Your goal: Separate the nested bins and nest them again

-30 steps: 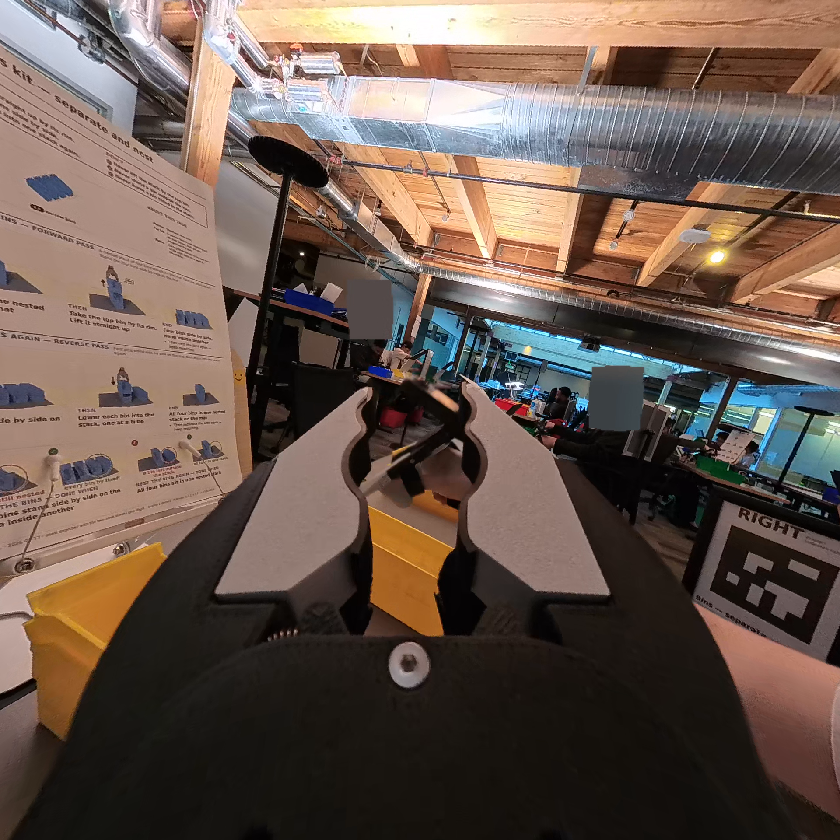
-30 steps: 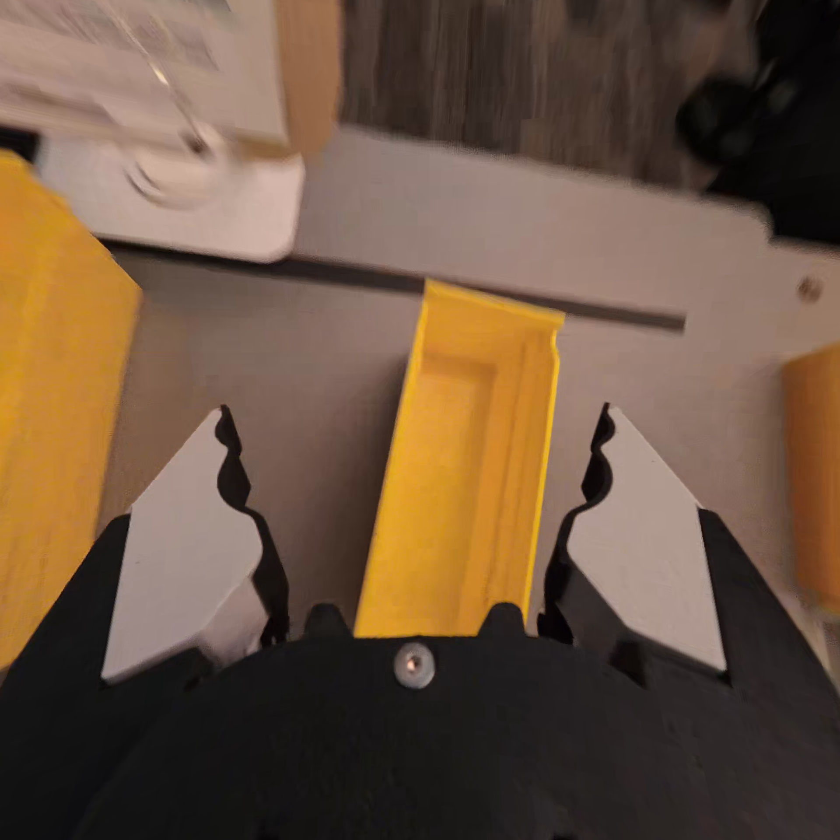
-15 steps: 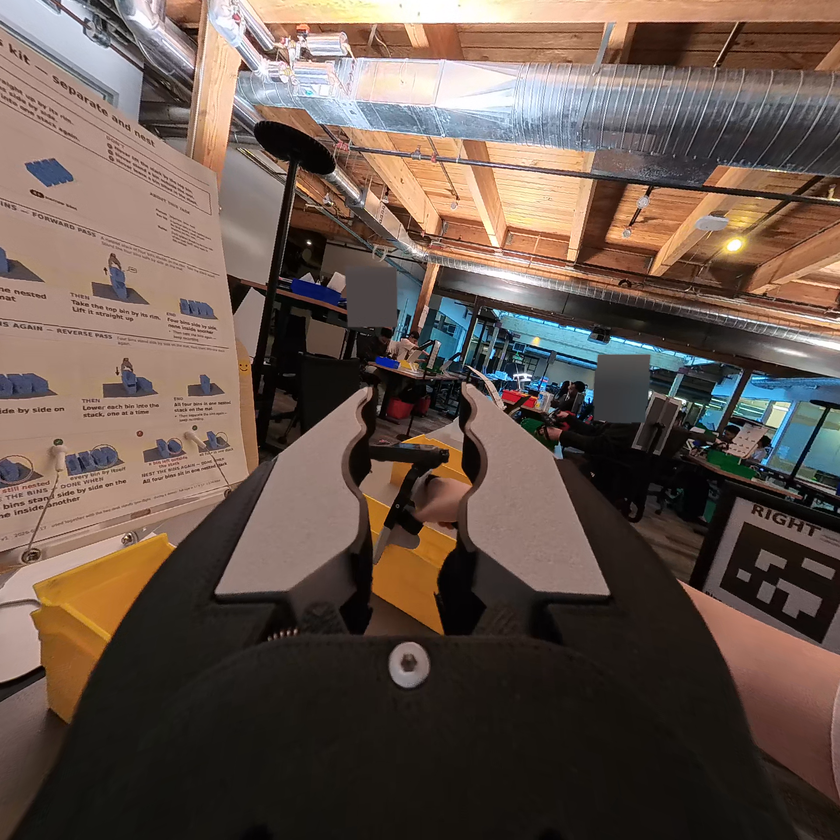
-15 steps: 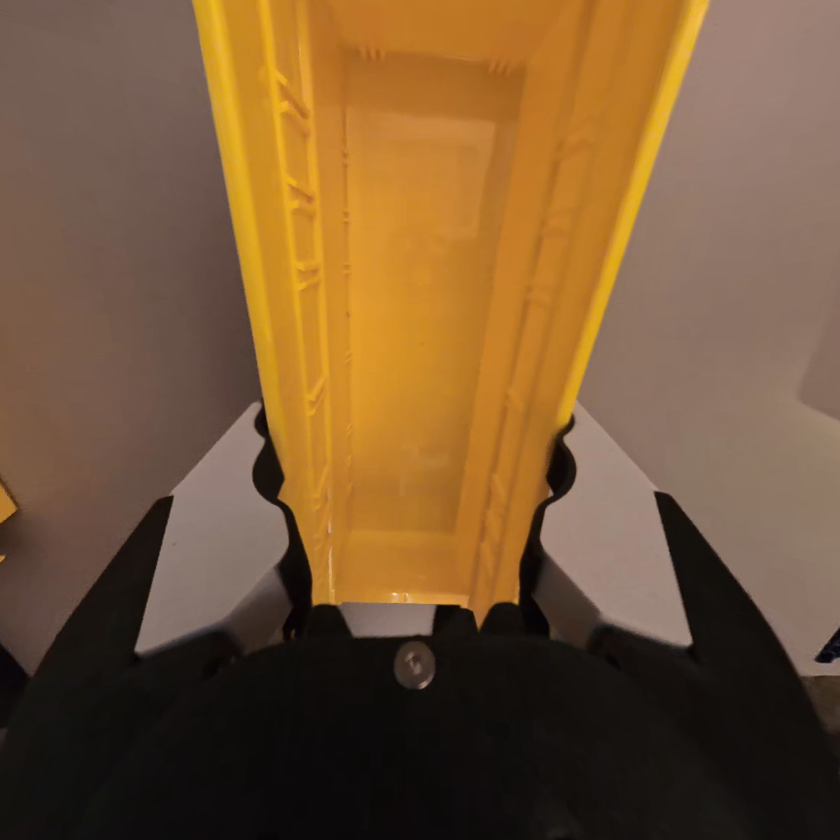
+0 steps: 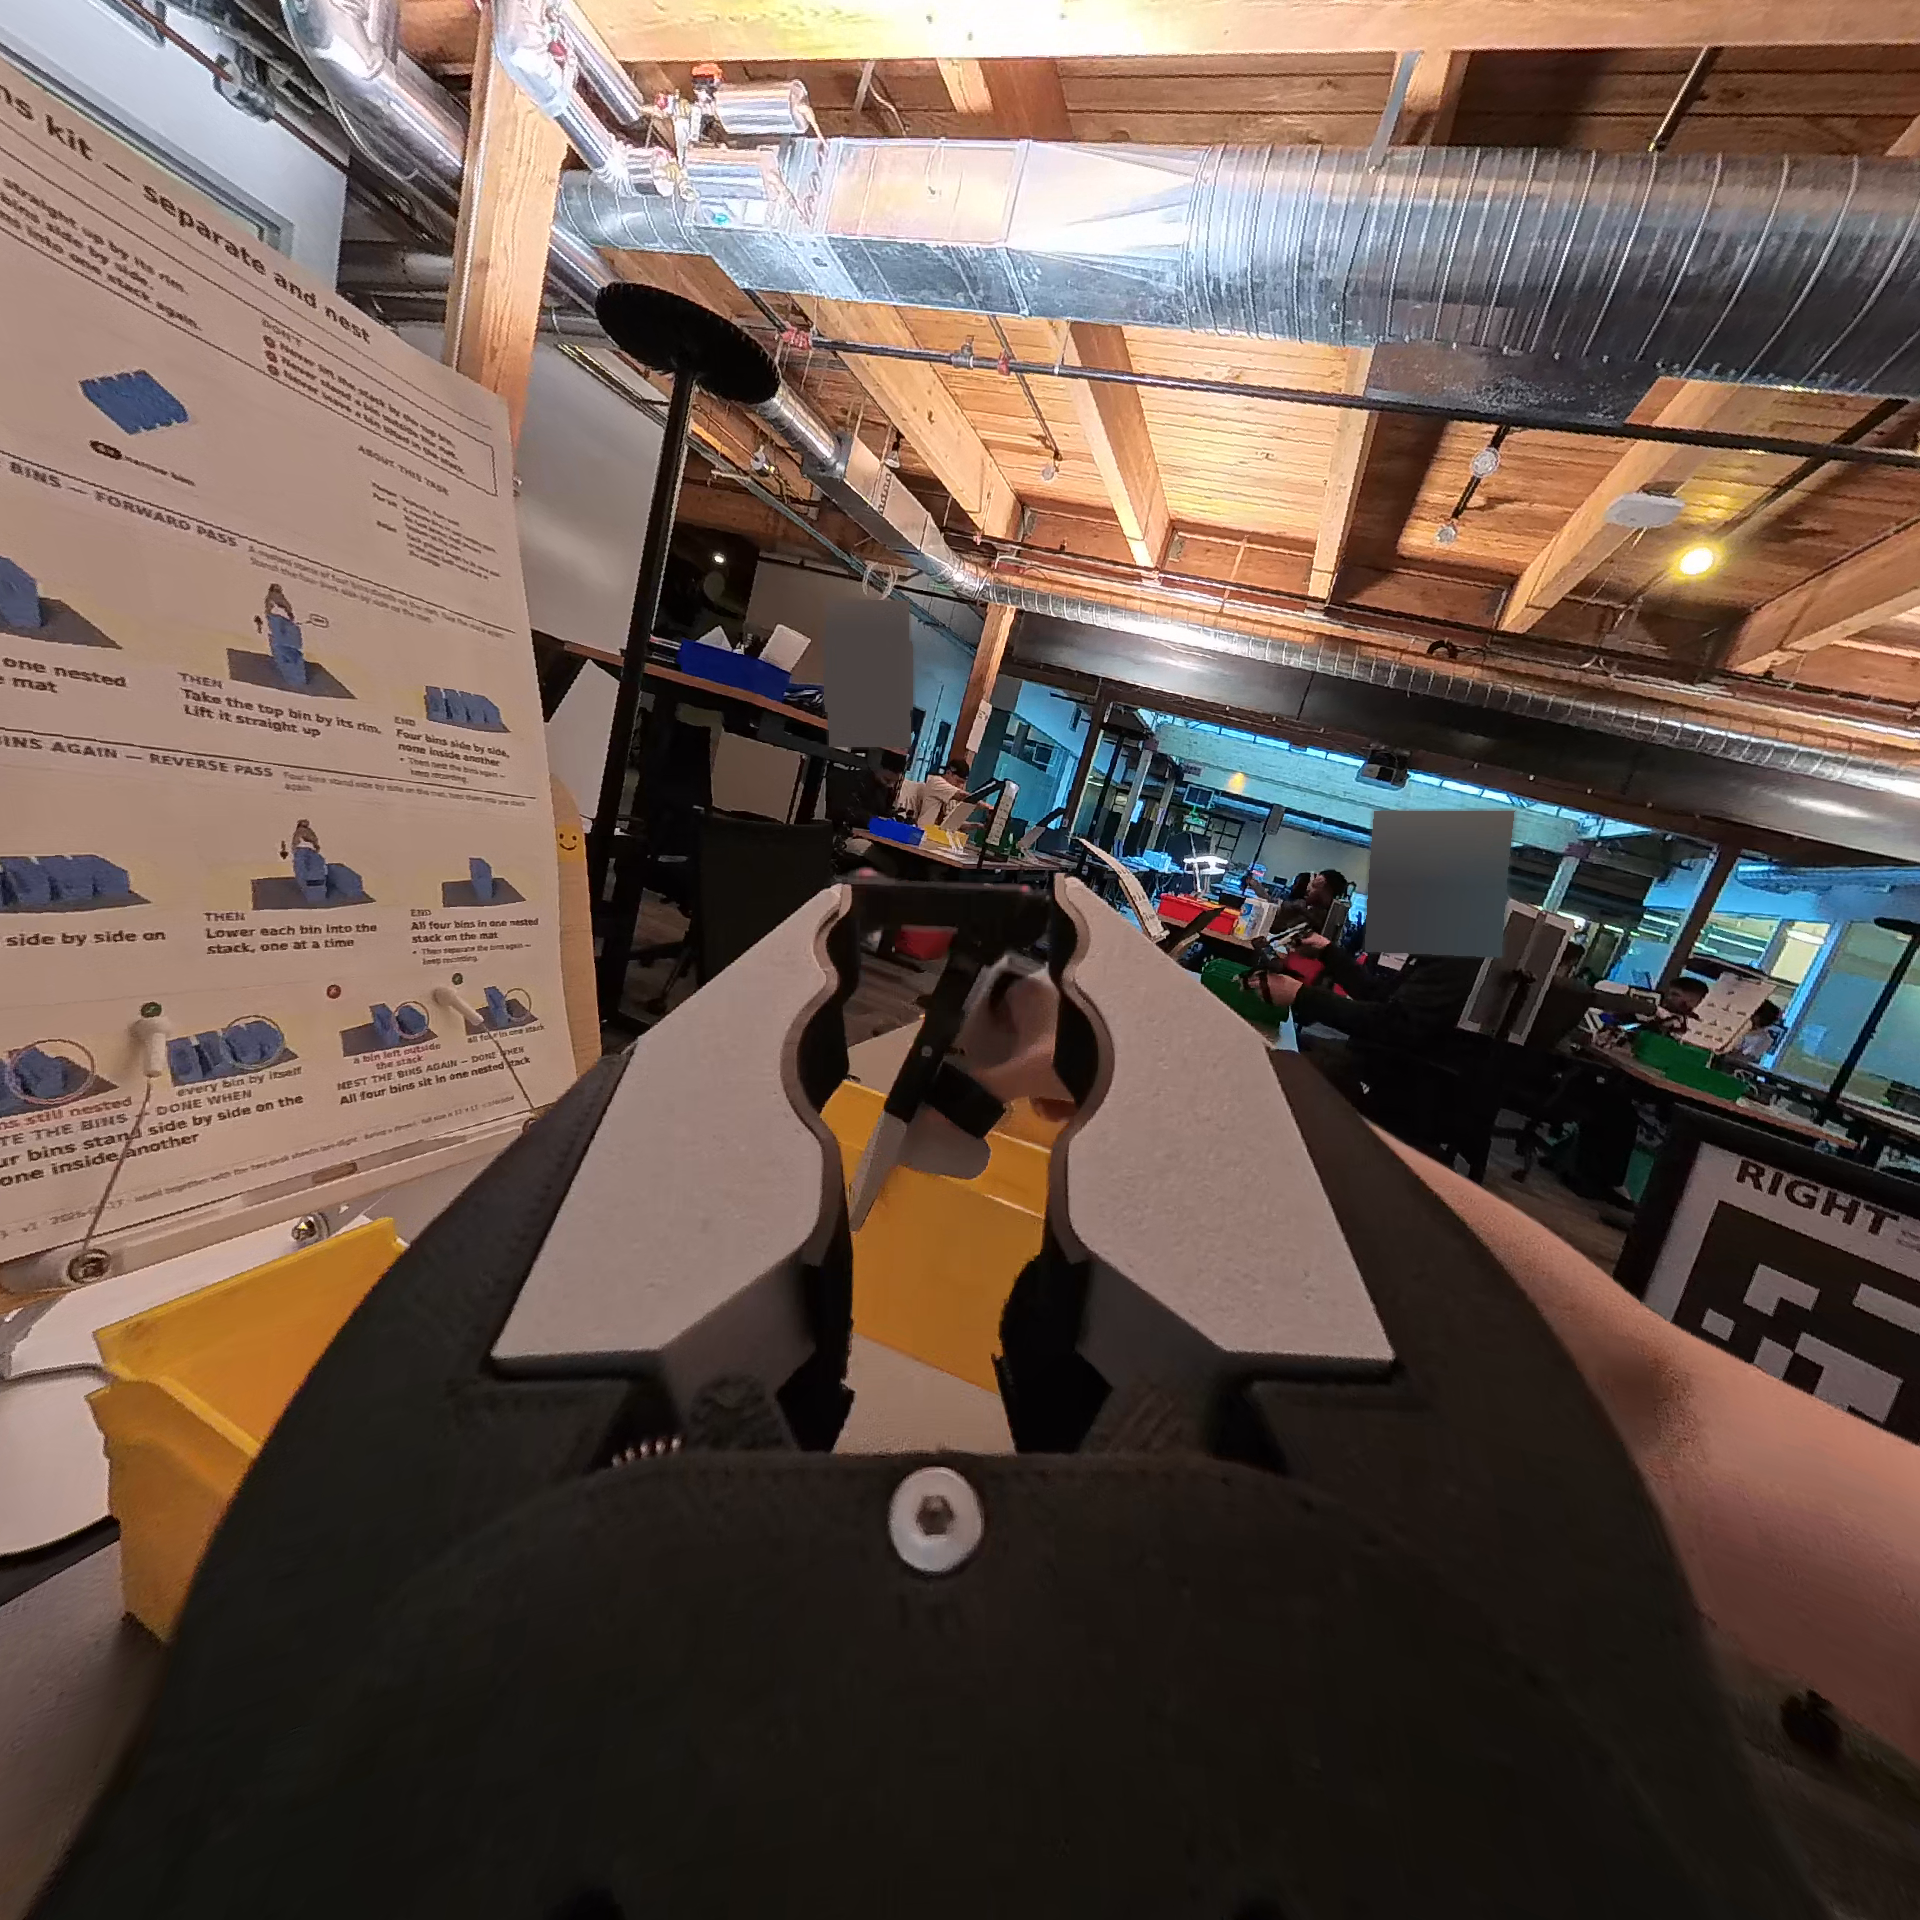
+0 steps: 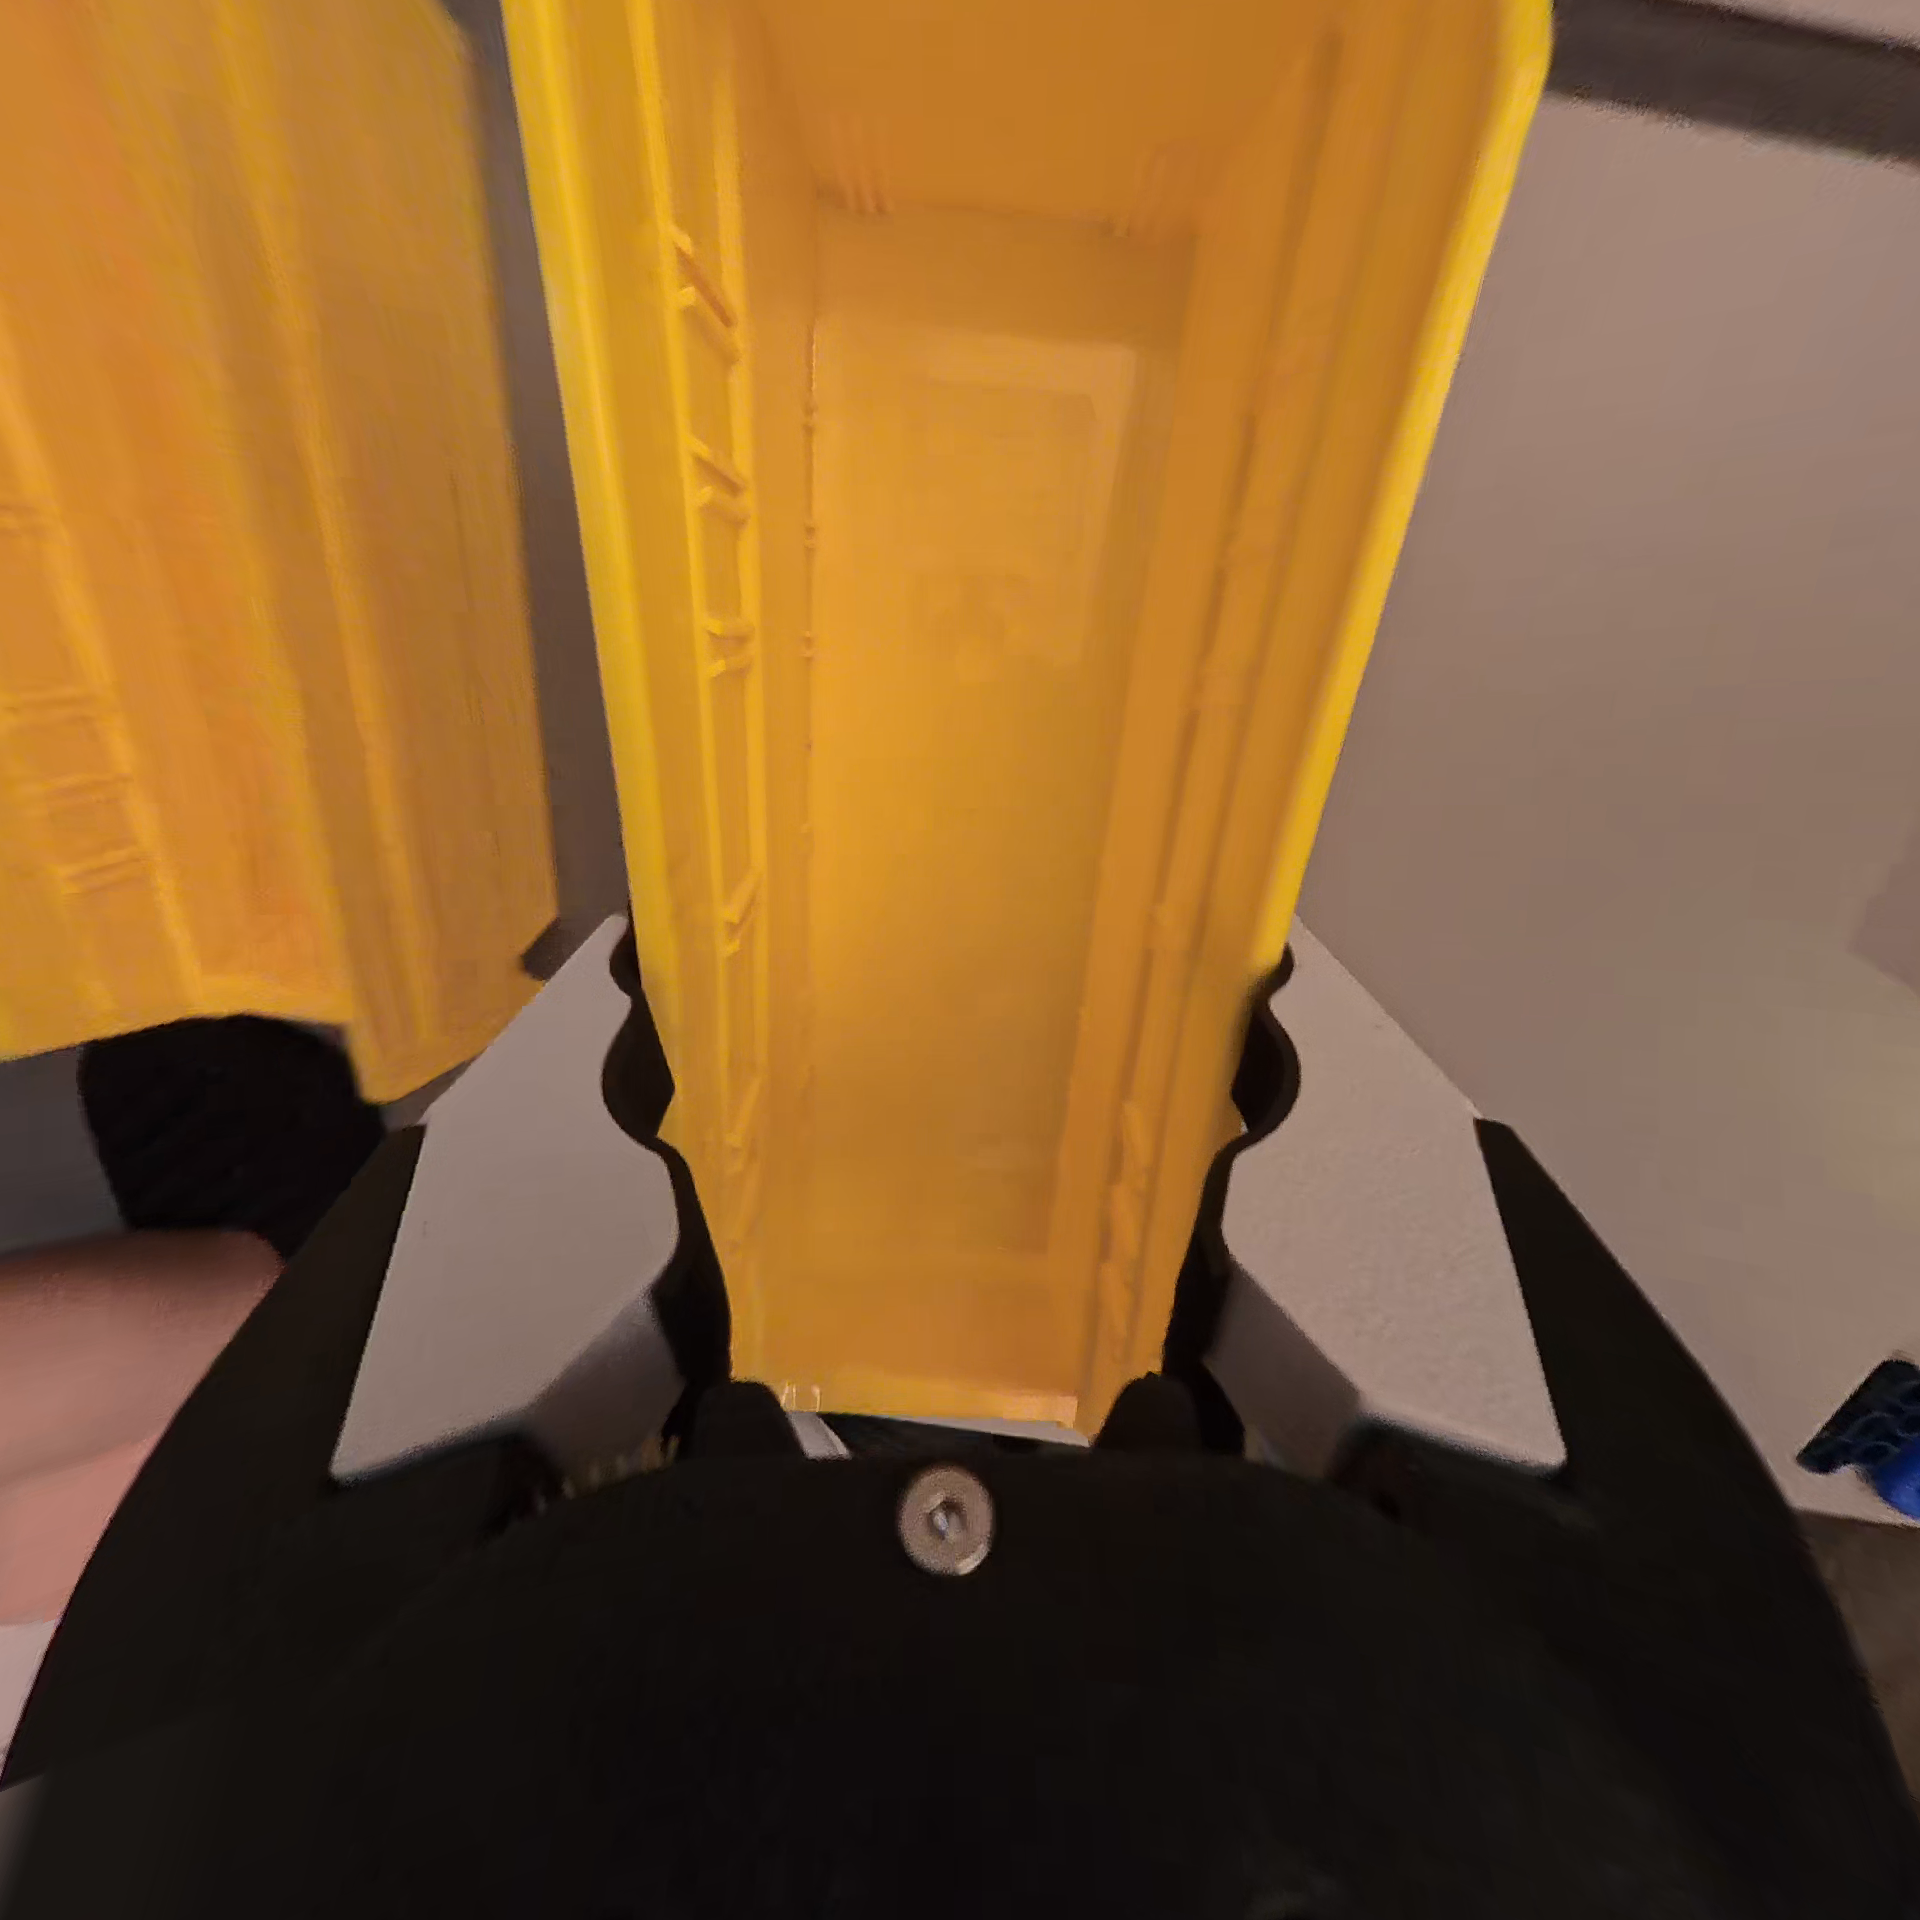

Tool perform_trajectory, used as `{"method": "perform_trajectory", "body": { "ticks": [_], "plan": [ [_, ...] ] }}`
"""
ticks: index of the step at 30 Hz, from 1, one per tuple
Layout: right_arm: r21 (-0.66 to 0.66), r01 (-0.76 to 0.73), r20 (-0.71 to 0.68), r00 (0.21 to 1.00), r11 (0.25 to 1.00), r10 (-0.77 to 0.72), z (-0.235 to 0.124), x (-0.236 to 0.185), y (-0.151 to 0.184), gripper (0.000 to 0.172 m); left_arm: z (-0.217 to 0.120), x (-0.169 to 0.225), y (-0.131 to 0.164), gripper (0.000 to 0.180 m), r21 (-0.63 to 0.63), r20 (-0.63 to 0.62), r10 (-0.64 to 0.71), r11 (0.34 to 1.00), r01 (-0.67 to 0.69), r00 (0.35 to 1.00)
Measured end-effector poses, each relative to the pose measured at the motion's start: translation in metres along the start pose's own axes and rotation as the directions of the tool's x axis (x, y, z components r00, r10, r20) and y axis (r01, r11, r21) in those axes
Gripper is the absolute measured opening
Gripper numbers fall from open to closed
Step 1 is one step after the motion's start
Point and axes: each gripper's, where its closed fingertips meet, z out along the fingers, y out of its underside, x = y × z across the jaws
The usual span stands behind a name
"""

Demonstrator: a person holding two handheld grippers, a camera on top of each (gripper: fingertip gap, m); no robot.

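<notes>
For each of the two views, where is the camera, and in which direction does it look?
Left wrist view: on the left gripper, facing level-to-upward past a yellow bin into the workshop; a forearm shows.
Right wrist view: on the right gripper, looking down into the clamped yellow bin; a hand shows.
Shared: that bin, the right gripper.

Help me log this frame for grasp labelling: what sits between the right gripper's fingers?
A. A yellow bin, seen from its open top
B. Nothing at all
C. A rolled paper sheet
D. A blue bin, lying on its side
A: in the right wrist view both fingers press on the outer side walls of a yellow bin, whose open inside faces the camera.
</notes>
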Motion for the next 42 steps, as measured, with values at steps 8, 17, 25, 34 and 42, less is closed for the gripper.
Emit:
{"method": "perform_trajectory", "body": {
  "ticks": [8, 17, 25, 34, 42],
  "plan": [
    [0.054, 0.128, 0.135, 0.982, 0.990, -0.134, -0.037, -0.133, -0.031, 0.115, 0.001, 0.003, 0.000, 0.034, -0.001, 0.002, 0.005, 1.000, -0.005, 1.000],
    [-0.021, 0.095, 0.116, 0.989, 0.995, -0.092, -0.012, -0.191, -0.045, 0.119, 0.001, 0.006, 0.000, 0.034, -0.003, -0.010, 0.008, 1.000, -0.008, 1.000],
    [0.049, 0.037, 0.025, 0.999, 0.998, -0.038, -0.010, -0.193, -0.054, 0.120, -0.001, 0.011, -0.001, 0.034, -0.005, -0.033, -0.003, 1.000, 0.003, 0.999],
    [0.035, 0.005, 0.021, 1.000, 0.999, -0.005, 0.002, -0.195, -0.054, 0.119, -0.009, 0.010, -0.010, 0.033, 0.040, -0.043, -0.016, 0.999, 0.018, 0.999],
    [0.054, -0.025, 0.051, 0.998, 0.998, 0.023, 0.024, -0.192, -0.069, 0.119, -0.013, 0.011, -0.012, 0.033, 0.049, -0.047, -0.016, 0.999, 0.018, 0.999]
  ]
}}
